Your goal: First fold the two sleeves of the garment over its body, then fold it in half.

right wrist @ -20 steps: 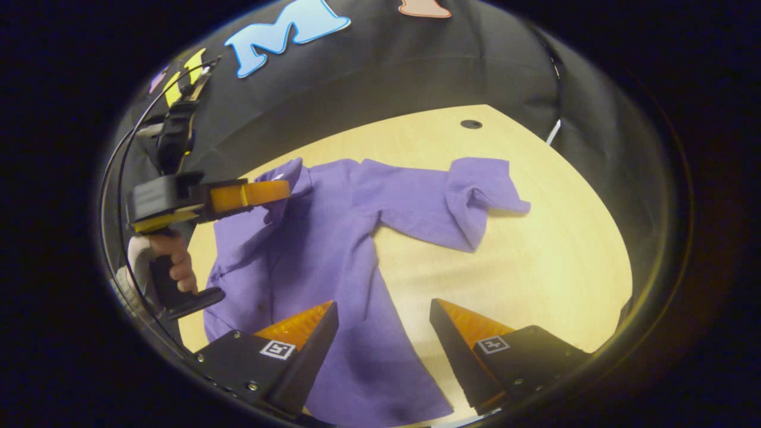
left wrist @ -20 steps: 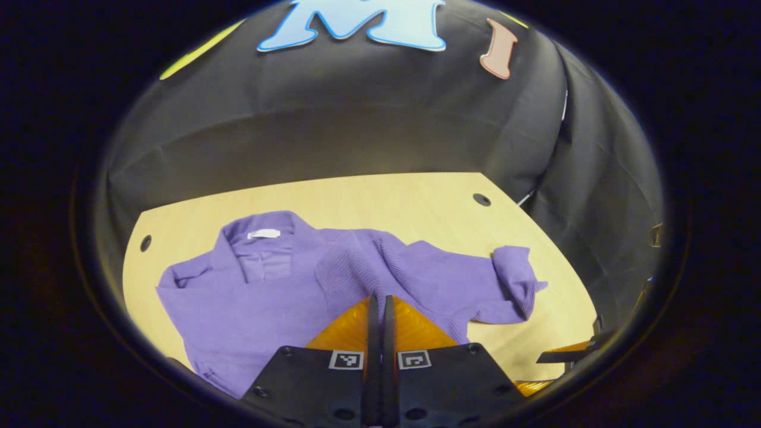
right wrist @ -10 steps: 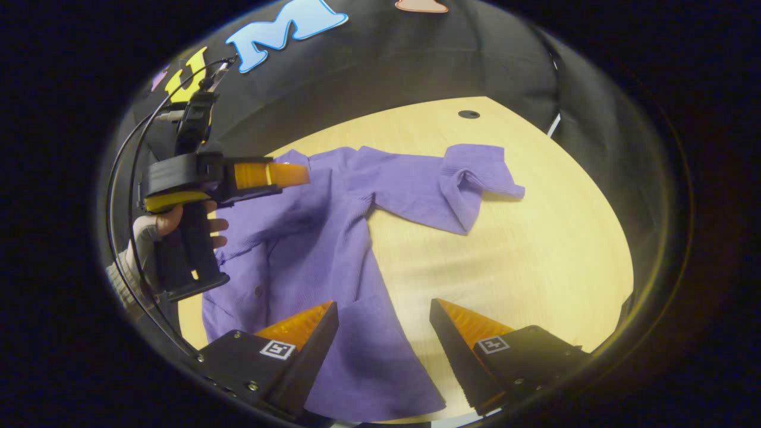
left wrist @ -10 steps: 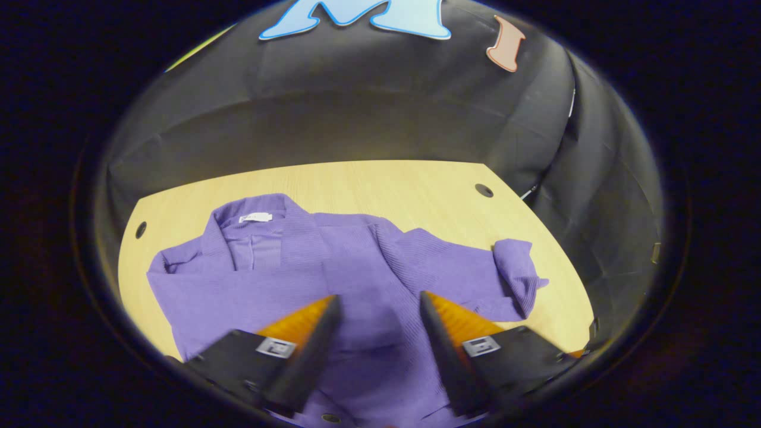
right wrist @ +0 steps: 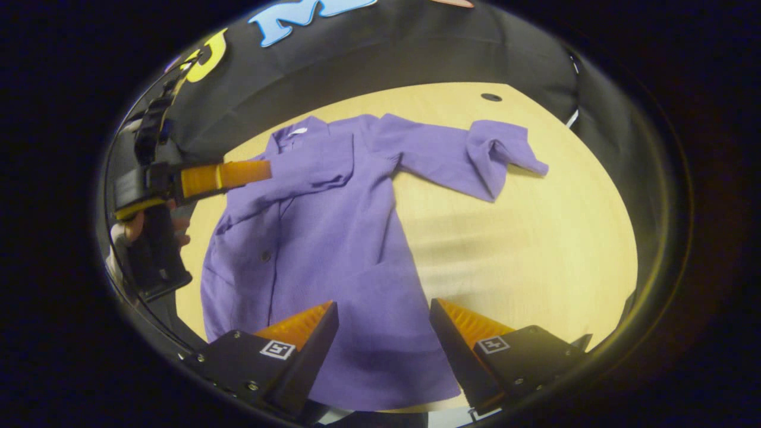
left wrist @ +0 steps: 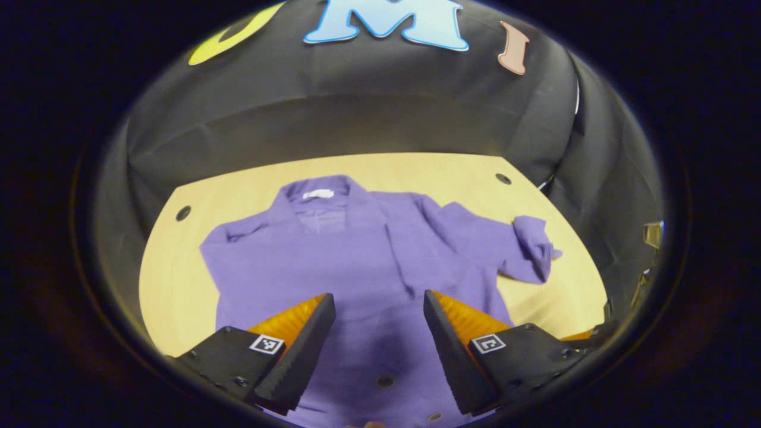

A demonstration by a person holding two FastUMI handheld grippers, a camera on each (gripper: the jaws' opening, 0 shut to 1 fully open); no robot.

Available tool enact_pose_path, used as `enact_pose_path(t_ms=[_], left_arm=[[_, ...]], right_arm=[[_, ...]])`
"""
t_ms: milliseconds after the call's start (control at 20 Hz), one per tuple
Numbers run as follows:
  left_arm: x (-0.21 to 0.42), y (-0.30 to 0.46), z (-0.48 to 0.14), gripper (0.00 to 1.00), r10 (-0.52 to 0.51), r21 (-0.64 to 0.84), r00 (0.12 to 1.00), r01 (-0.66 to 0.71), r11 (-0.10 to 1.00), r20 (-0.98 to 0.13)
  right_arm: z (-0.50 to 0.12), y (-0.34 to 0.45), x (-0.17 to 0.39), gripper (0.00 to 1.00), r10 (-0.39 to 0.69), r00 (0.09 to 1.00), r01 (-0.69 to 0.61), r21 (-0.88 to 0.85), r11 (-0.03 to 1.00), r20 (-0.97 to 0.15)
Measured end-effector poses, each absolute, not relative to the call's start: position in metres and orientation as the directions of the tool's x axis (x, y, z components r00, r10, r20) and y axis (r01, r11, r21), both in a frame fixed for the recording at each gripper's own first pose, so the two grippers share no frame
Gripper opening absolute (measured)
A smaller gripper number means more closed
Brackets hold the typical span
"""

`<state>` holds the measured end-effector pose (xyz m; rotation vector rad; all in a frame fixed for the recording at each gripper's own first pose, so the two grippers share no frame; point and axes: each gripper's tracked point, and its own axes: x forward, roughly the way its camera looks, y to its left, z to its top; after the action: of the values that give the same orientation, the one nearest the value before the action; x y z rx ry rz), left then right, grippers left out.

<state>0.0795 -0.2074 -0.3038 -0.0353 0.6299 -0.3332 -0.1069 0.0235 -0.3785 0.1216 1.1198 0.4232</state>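
Purple garment (right wrist: 333, 238), one sleeve (right wrist: 469, 154) unfolded, outstretched ahead-right of the right gripper (right wrist: 383, 351), the nearer; left gripper (left wrist: 377, 351) over body; both gaping, empty.

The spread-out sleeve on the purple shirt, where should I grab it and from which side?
Grip the sleeve at its crumpled cuff, coming from above on the table's open side with the right gripper; the cuff's raised folds give its fingers something to pinch.

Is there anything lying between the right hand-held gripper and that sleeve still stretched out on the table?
Nothing visible does. The right hand-held gripper is open above the shirt's hem, and only bare table lies between it and the outstretched sleeve.
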Motion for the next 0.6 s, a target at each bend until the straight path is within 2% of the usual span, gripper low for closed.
enact_pose_path(t_ms=[250, 300, 450, 500, 600], left_arm=[[0.011, -0.144, -0.356, 0.99, -0.253, -0.153, 0.706, 0.204, 0.967, -0.661], [-0.005, -0.134, -0.366, 0.95, -0.241, -0.154, 0.692, 0.187, 0.970, -0.680], [-0.050, -0.107, -0.395, 0.95, -0.199, -0.146, 0.641, 0.134, 0.980, -0.741], [-0.065, -0.099, -0.404, 0.99, -0.186, -0.140, 0.622, 0.122, 0.983, -0.760], [-0.092, -0.084, -0.421, 0.95, -0.156, -0.118, 0.583, 0.104, 0.988, -0.797]], right_arm=[[-0.386, 0.026, -0.132, 0.95, 0.371, 0.306, -0.295, 0.283, 0.913, -0.877], [-0.388, 0.026, -0.136, 0.94, 0.365, 0.297, -0.293, 0.279, 0.914, -0.883], [-0.395, 0.025, -0.147, 0.95, 0.340, 0.266, -0.295, 0.260, 0.919, -0.902], [-0.398, 0.025, -0.151, 0.95, 0.329, 0.256, -0.301, 0.248, 0.921, -0.909], [-0.401, 0.025, -0.160, 0.95, 0.309, 0.235, -0.315, 0.229, 0.921, -0.921]])
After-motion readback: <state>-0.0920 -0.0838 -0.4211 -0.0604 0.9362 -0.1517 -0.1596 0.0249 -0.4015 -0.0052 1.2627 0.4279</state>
